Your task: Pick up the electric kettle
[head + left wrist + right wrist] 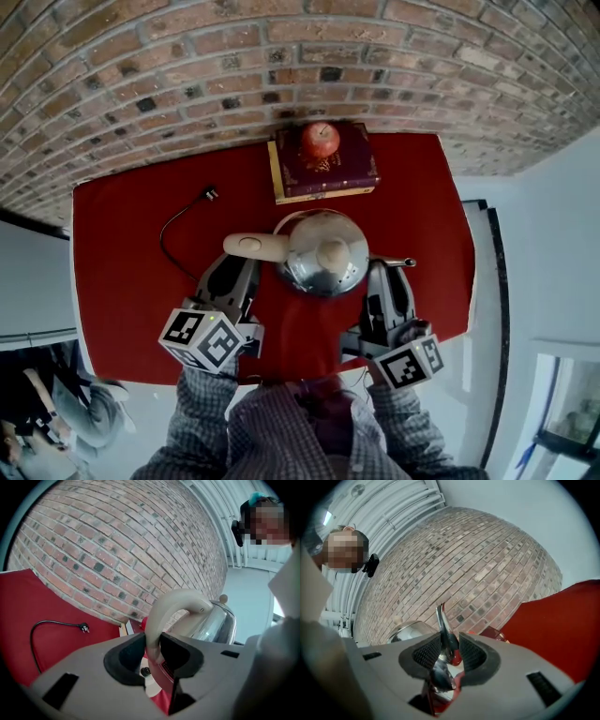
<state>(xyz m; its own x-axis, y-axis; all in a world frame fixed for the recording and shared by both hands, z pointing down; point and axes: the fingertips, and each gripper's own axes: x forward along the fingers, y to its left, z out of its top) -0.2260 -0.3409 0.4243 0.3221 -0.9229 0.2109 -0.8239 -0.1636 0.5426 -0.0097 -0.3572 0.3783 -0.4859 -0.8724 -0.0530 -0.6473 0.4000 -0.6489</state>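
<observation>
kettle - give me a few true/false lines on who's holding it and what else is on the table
1. The left tongs are shut on the kettle by its cream handle. True.
2. The right tongs hang empty beside the kettle. False: they clamp its metal spout.
3. An apple sits on the book behind the kettle. True.
4. The plug lies on top of the book. False: it lies on the red tabletop, left of the book and apart from it.
</observation>
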